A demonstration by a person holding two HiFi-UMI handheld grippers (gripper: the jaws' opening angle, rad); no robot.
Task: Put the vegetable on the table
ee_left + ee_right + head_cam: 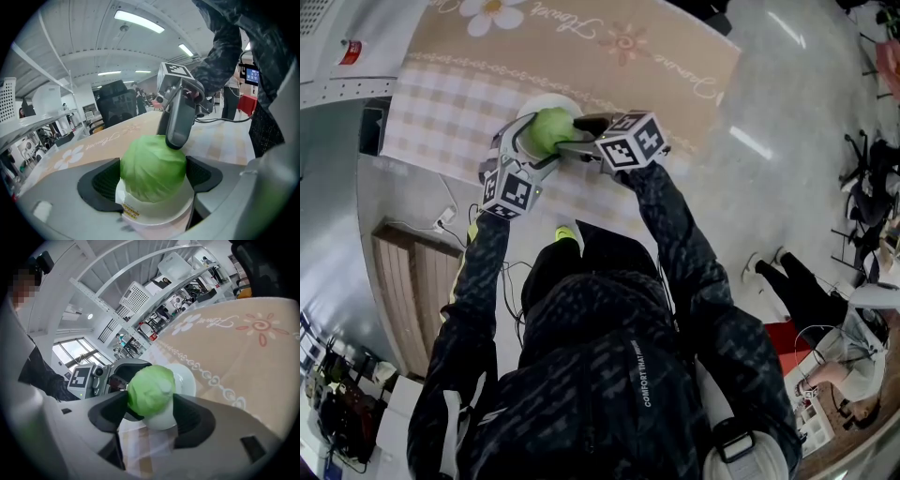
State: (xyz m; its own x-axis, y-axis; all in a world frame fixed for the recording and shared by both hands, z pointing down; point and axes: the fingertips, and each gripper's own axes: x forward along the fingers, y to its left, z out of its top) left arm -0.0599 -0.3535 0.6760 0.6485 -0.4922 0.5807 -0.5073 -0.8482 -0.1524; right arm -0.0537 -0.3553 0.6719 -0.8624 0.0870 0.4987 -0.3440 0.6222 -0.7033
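Head view: cabbage (549, 129) covers bowl (546, 99) rim.

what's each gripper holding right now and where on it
Left gripper seems to clamp the white bowl by its opposite sides, under the cabbage. Right gripper straddles the cabbage, jaws wide, gripping nothing.

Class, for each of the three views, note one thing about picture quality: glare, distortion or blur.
Head view: bright streaks of glare lie on the shiny floor. Left gripper view: the wide lens curves the ceiling, yet the cabbage is sharp. Right gripper view: dark rounded corners, and the shelves bend.
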